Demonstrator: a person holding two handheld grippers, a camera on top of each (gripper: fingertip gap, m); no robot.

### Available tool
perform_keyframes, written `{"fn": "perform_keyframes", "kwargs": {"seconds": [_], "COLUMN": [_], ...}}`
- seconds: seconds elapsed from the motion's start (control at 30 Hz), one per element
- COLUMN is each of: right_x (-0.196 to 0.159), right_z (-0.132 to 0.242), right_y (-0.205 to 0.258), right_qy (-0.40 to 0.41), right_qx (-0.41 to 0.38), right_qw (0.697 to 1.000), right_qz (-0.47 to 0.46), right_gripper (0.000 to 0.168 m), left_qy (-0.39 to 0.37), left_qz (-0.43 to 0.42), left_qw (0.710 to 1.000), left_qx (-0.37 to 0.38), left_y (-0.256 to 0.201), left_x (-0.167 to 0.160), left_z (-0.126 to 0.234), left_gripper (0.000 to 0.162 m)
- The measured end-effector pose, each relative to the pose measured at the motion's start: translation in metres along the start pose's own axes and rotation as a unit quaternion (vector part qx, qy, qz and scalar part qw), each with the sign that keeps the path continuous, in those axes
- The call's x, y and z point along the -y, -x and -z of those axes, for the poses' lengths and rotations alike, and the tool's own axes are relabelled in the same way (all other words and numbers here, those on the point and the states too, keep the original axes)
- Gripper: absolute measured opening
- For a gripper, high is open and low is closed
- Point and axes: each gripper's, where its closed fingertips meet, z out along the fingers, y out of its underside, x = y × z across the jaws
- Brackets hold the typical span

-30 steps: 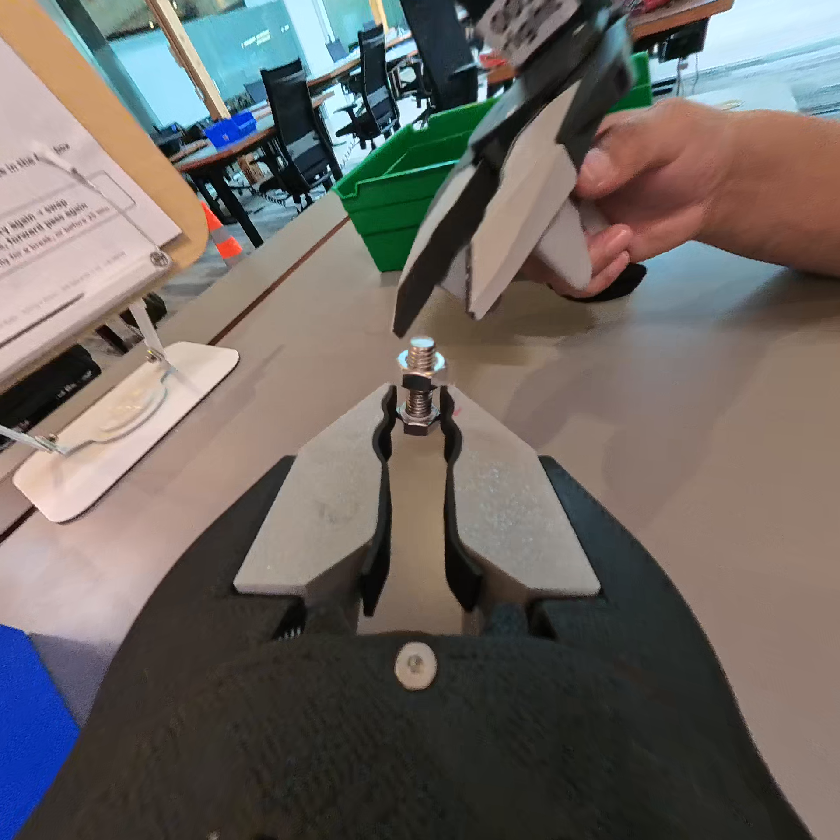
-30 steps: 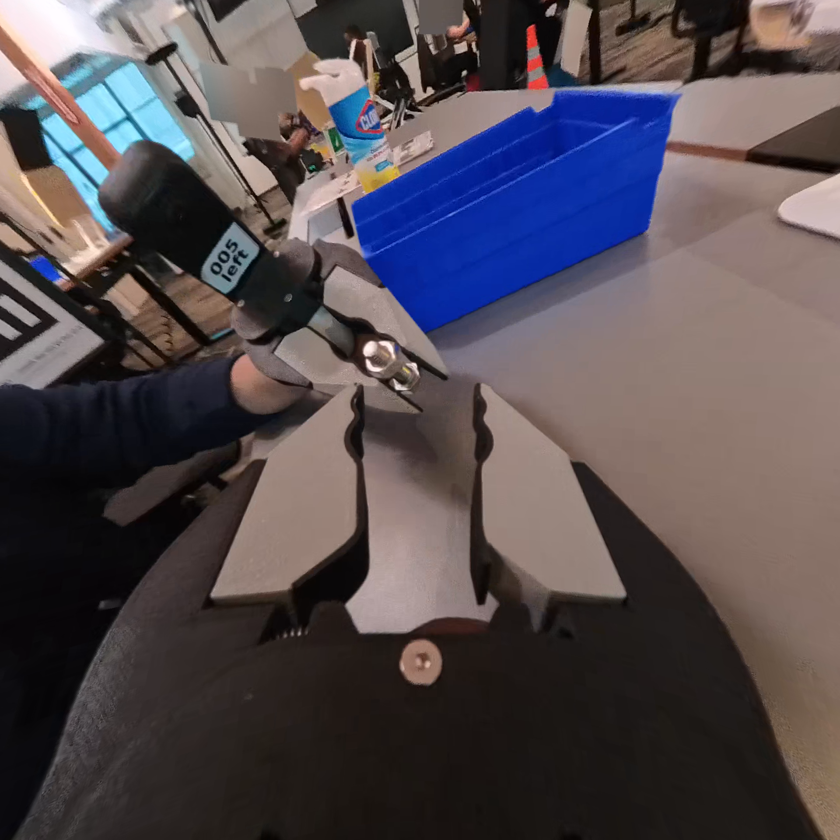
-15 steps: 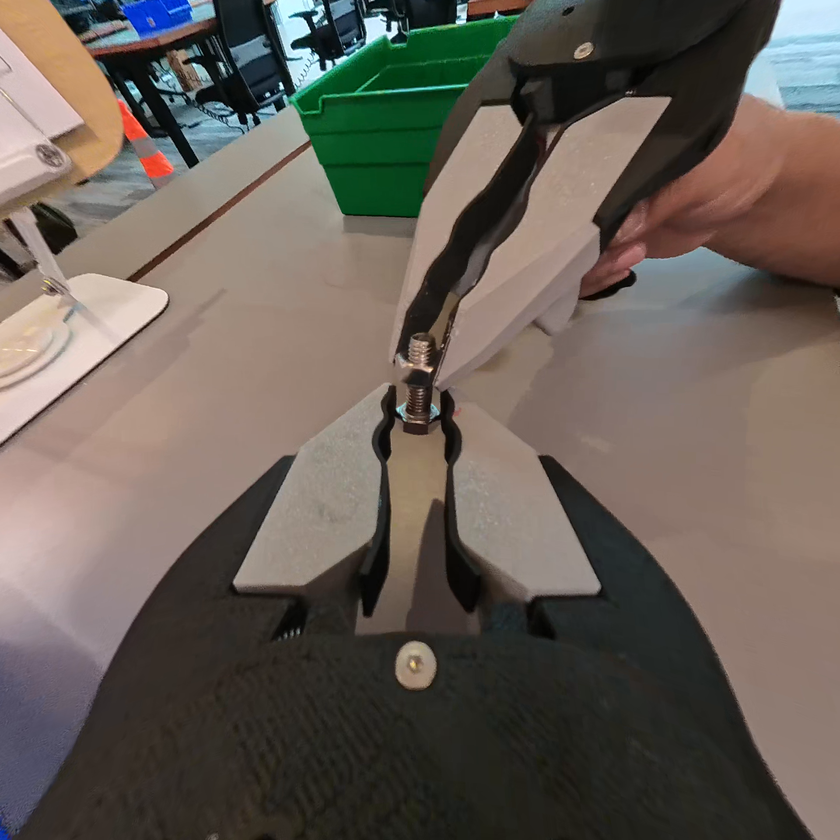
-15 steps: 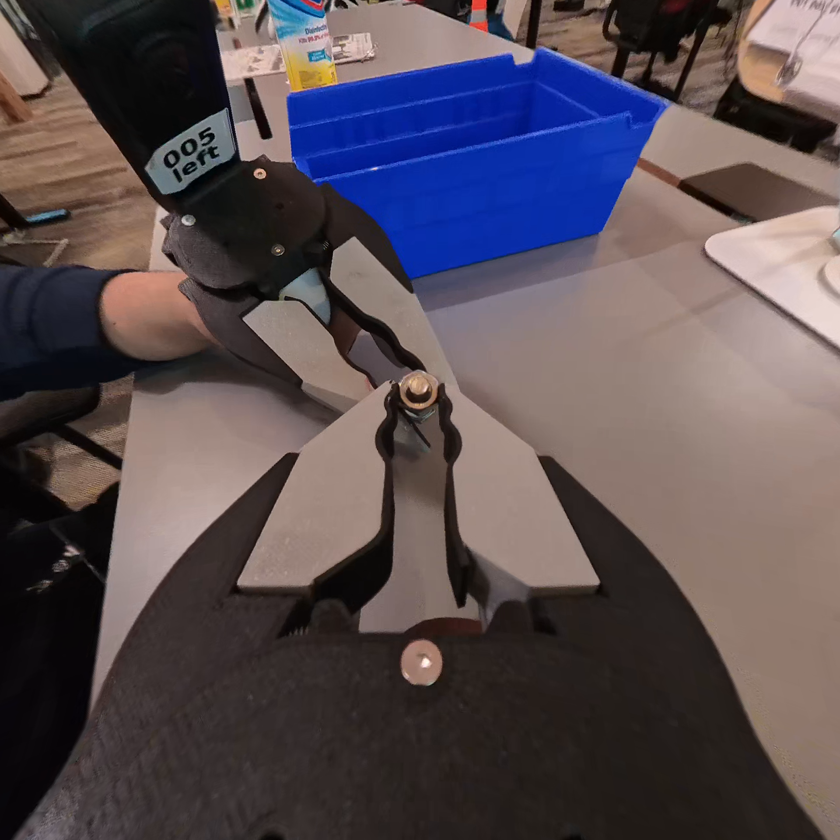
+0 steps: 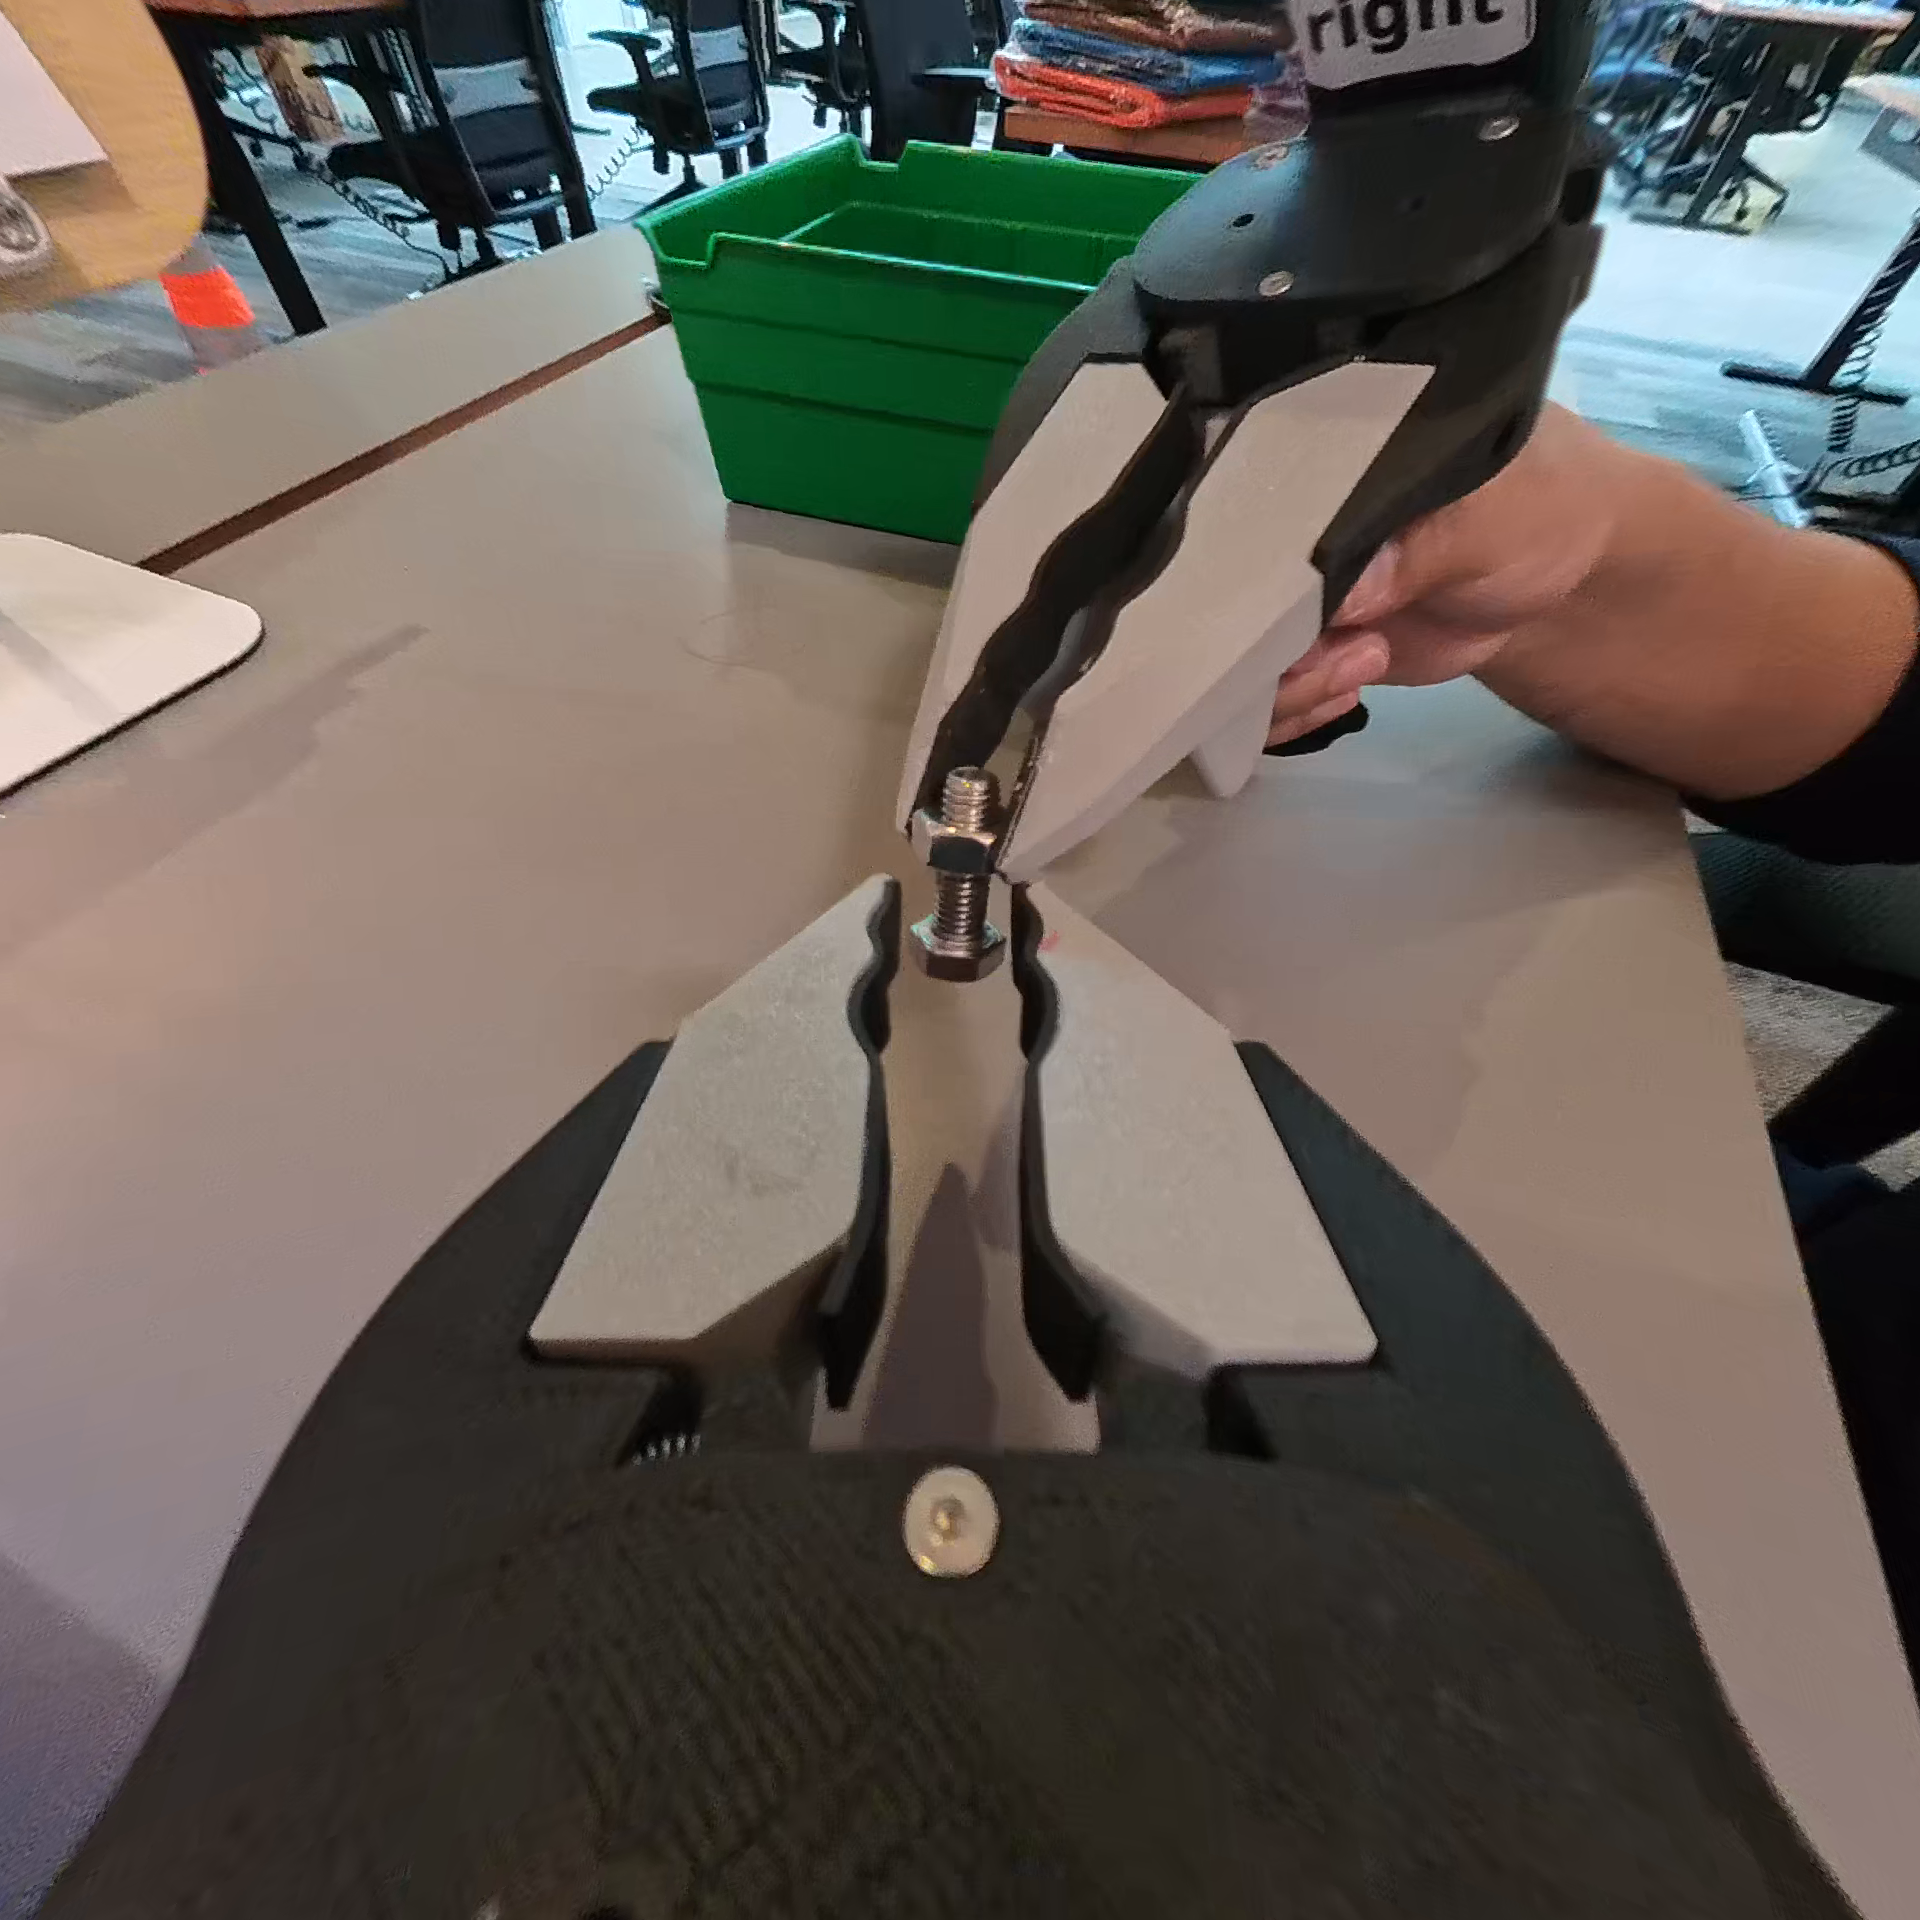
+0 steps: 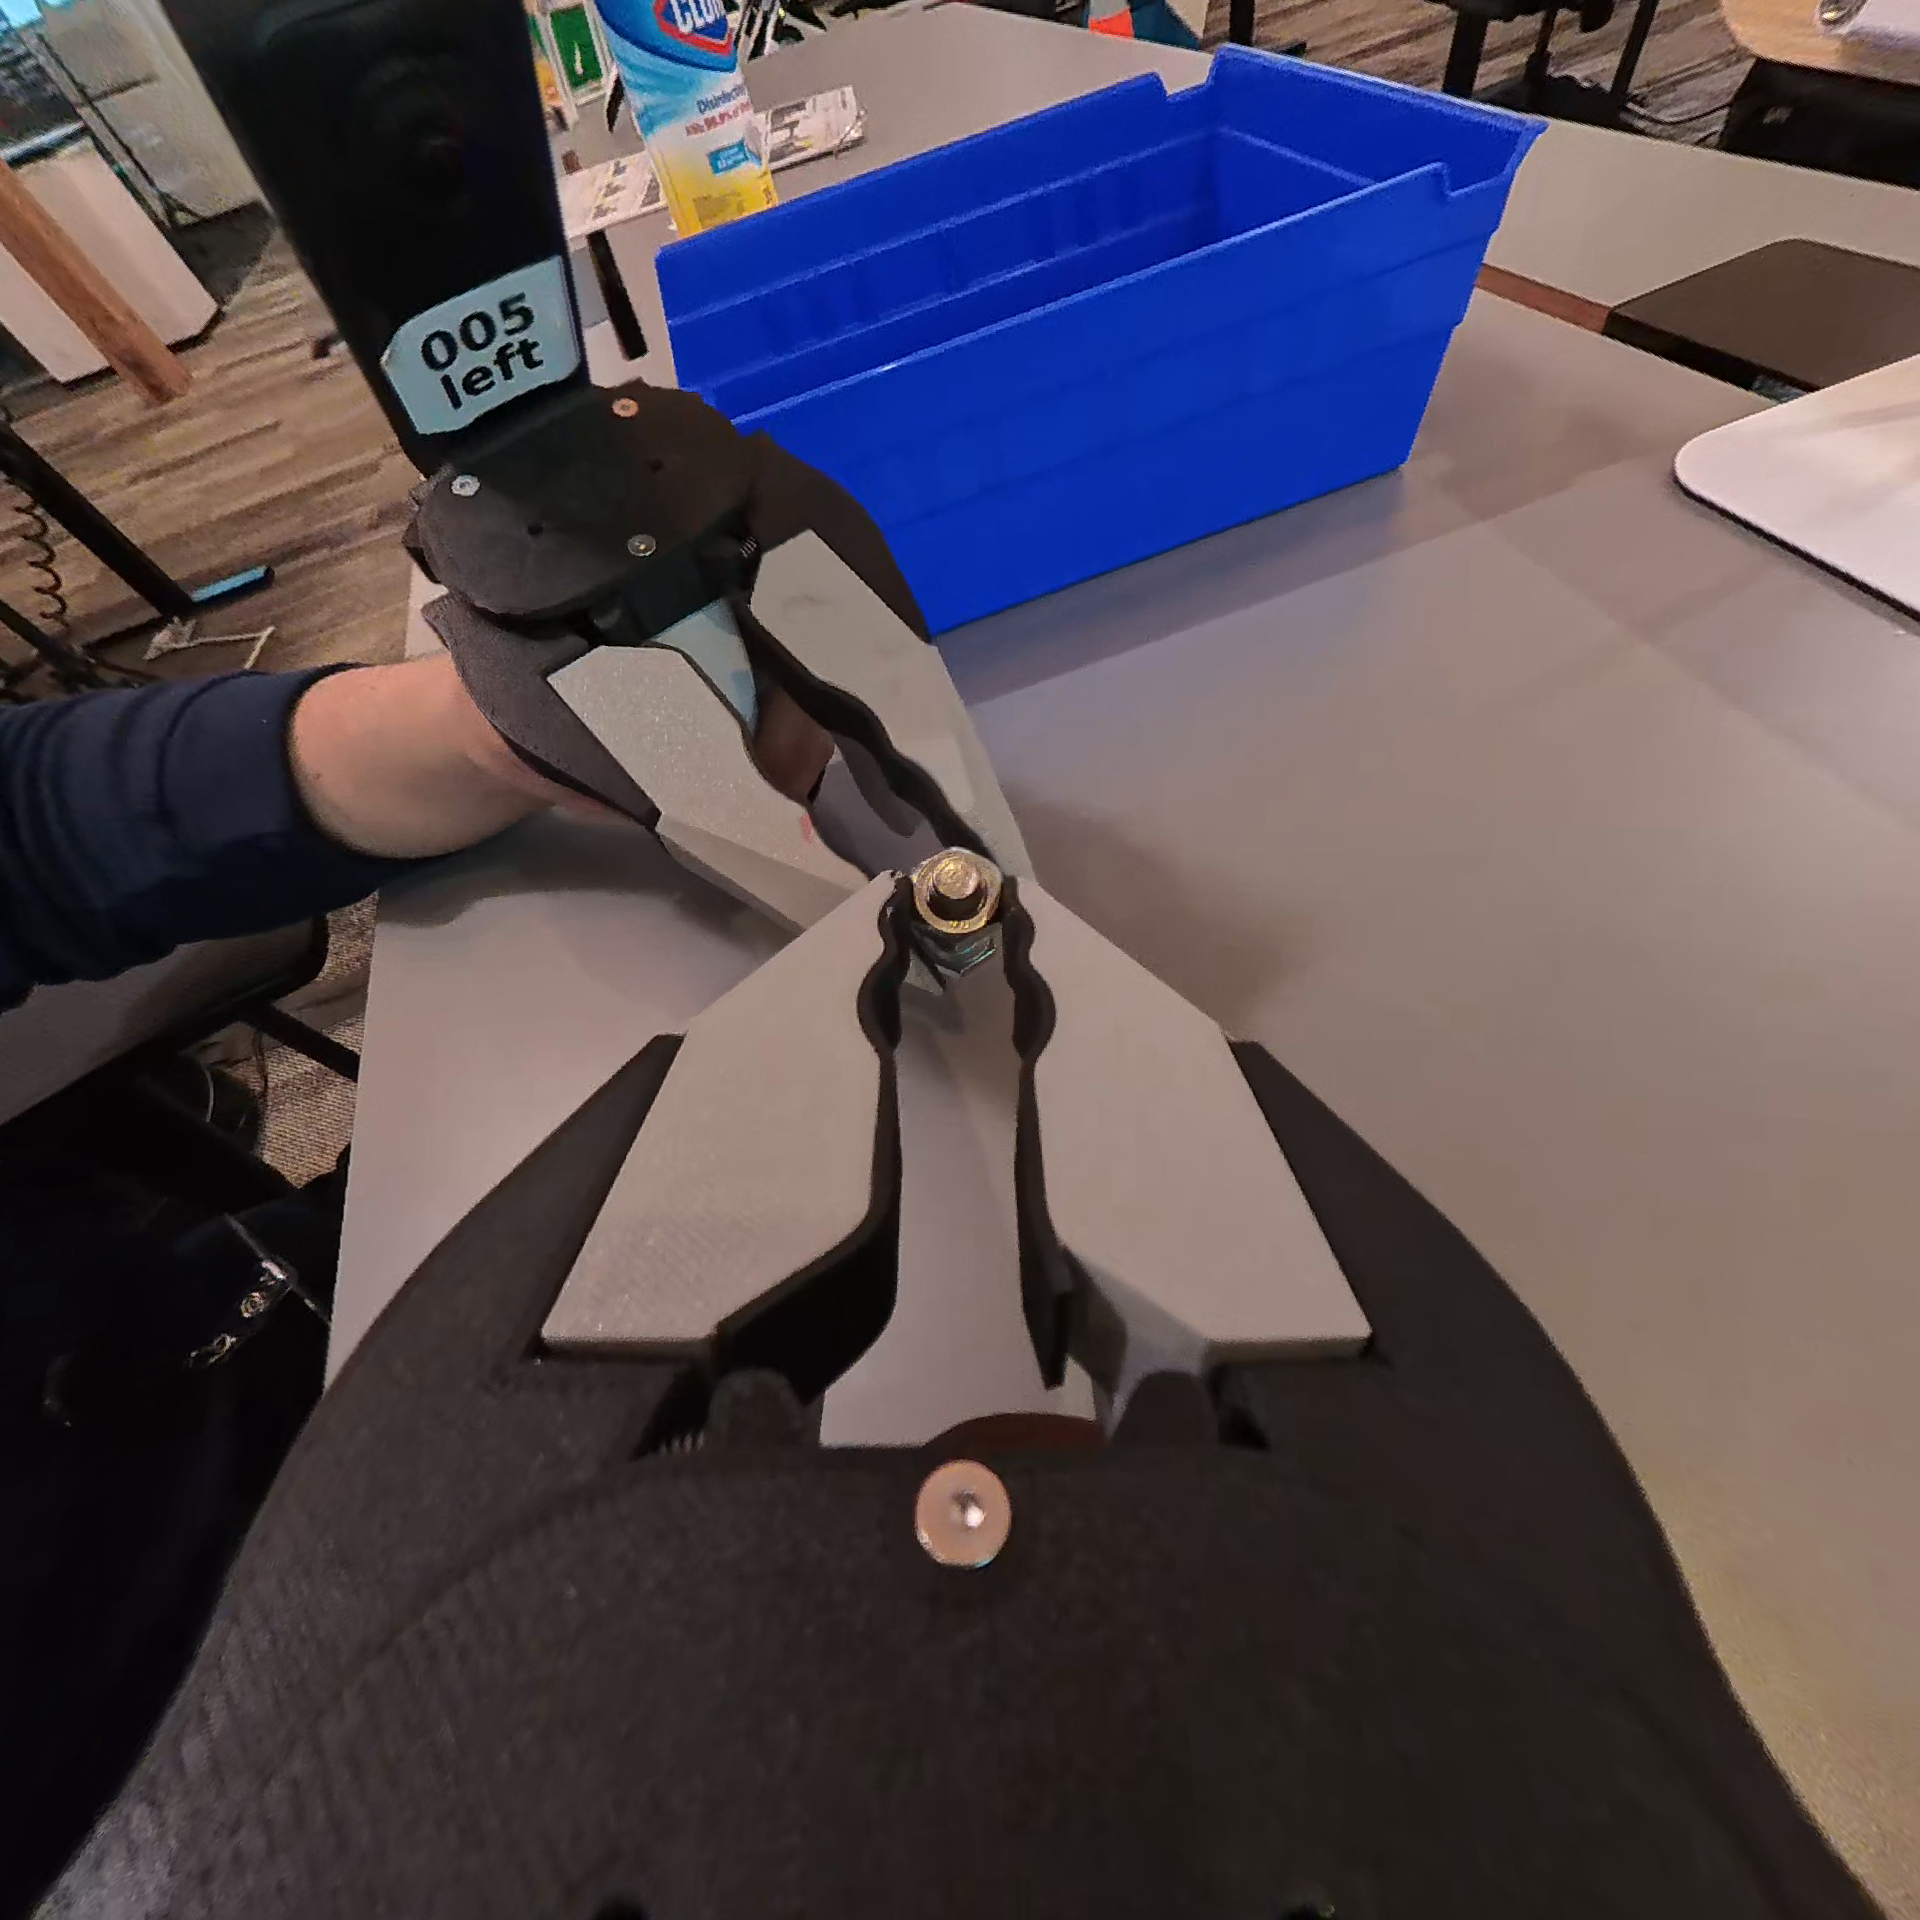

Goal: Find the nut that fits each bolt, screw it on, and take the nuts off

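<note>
At frame centre, the left gripper clamps the head of the upright bolt; the right gripper, descending from upper right, grips the nut on its thread.

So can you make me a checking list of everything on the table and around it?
Surface: grey table, bare where visible.
Job's things: bolt standing upright, nut partway down its thread.
Clutter: green bin, blue bin, white stand base, spray bottle.
Grippers: left tool shut on the bolt's head; right tool shut on the nut.
Cables: nothing seen on the table.
Surroundings: office chairs, desks, orange cone.
</note>
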Motion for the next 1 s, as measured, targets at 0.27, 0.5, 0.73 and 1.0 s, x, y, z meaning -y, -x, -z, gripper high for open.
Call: {"fn": "perform_keyframes", "kwargs": {"seconds": [0.27, 0.5, 0.73, 1.0], "right_x": [0.001, 0.0, 0.002, 0.012], "right_z": [0.003, 0.001, 0.002, 0.007], "right_y": [0.003, 0.008, 0.006, 0.007], "right_qy": [-0.015, -0.019, -0.024, -0.055], "right_qx": [0.02, 0.042, 0.039, 0.055], "right_qw": [0.999, 0.998, 0.998, 0.996], "right_qz": [-0.023, -0.037, -0.036, -0.053], "right_gripper": [0.015, 0.014, 0.014, 0.029], "left_qy": [-0.017, -0.003, -0.013, -0.001], "left_qz": [0.02, 0.002, 0.037, 0.053], "left_qw": [0.999, 1.0, 0.999, 0.998], "left_qx": [-0.024, -0.018, -0.035, -0.017], "left_y": [-0.004, -0.007, -0.007, 0.001], "left_x": [0.005, 0.002, 0.004, 0.0], "left_z": [0.003, 0.0, 0.001, 0.001], "left_gripper": [0.007, 0.007, 0.007, 0.006]}}
